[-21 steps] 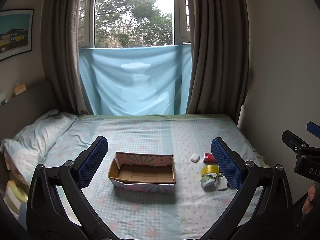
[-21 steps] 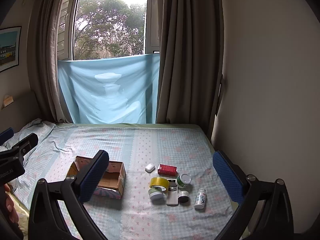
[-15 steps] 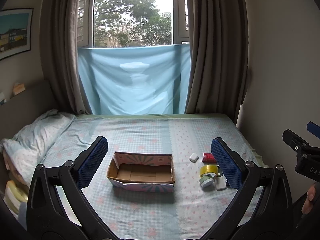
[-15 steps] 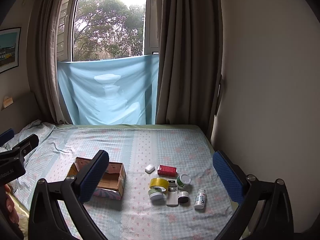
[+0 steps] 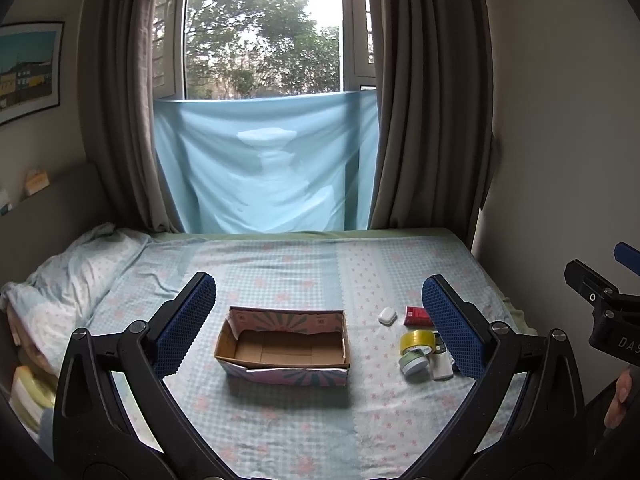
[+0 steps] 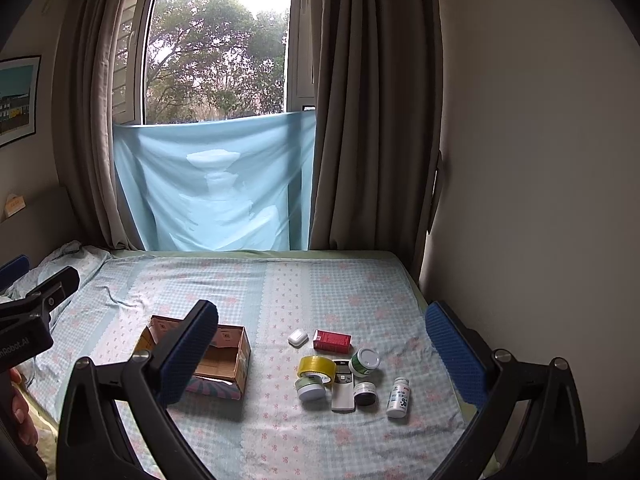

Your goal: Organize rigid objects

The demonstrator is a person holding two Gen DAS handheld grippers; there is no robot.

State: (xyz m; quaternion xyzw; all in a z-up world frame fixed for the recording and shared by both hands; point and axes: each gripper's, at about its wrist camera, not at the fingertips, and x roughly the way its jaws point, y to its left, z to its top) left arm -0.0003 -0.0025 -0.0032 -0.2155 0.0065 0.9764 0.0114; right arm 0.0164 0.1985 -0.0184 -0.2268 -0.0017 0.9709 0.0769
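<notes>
1 cardboard box lies lengthwise left-right, opening upward.

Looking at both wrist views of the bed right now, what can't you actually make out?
- Left wrist: the remote sits partly behind the left hand-held gripper finger.
- Right wrist: cardboard box interior, blocked by the right hand-held gripper finger.
- Labels on white bottle: too small.

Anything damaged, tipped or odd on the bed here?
The cardboard box has ragged, torn top edges. The red box lies flat, and the green-lidded jar looks tipped on its side. Nothing is spilled.
</notes>
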